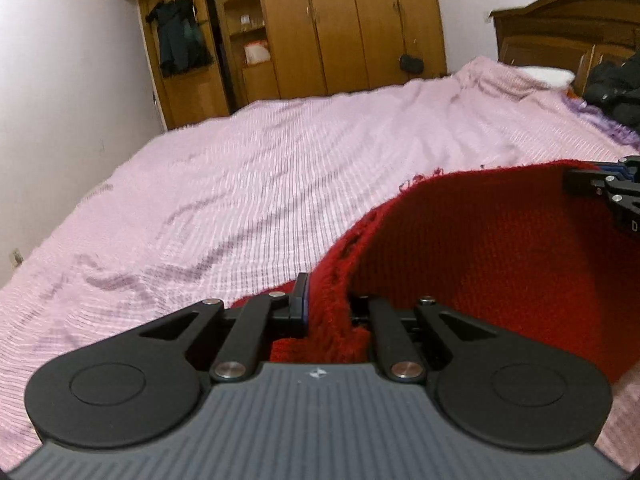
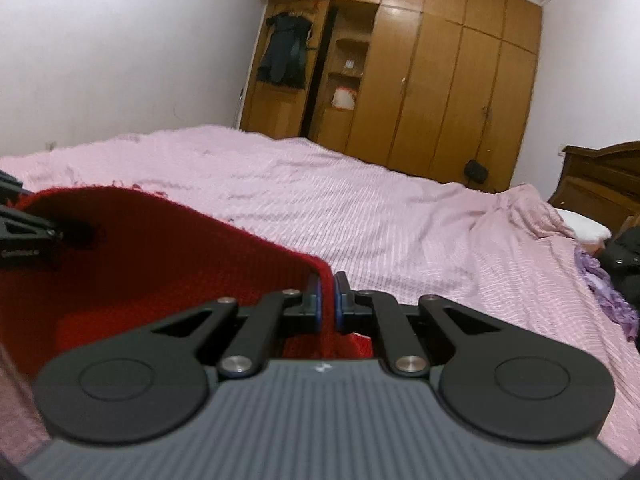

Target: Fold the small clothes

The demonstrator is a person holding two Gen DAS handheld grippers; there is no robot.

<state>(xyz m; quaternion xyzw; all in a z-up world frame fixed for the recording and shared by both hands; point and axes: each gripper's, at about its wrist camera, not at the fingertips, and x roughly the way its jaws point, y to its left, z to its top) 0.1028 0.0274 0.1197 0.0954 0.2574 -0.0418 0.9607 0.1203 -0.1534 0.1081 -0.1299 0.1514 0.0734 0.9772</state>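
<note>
Now both grippers, left gripper (image 1: pixel 326 300) and right gripper (image 2: pixel 328 298), are clamped on the red knit garment (image 1: pixel 480 248), lifted over the pink bedspread (image 1: pixel 240 184).

Big bed (image 1: pixel 260 168) with a wrinkly pink ribbed bedspread (image 2: pixel 400 208). A white pillow (image 2: pixel 588 226), purple cloth (image 2: pixel 608 292) and dark clothes (image 1: pixel 616 84) sit by the headboard end; the red knit (image 1: pixel 480 248) touches the near edge.

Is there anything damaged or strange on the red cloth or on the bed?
The red knitted cloth has a frayed, ragged edge beside the left gripper, with loose threads. The pink bedspread is bunched near the headboard. Nothing else stands out.
</note>
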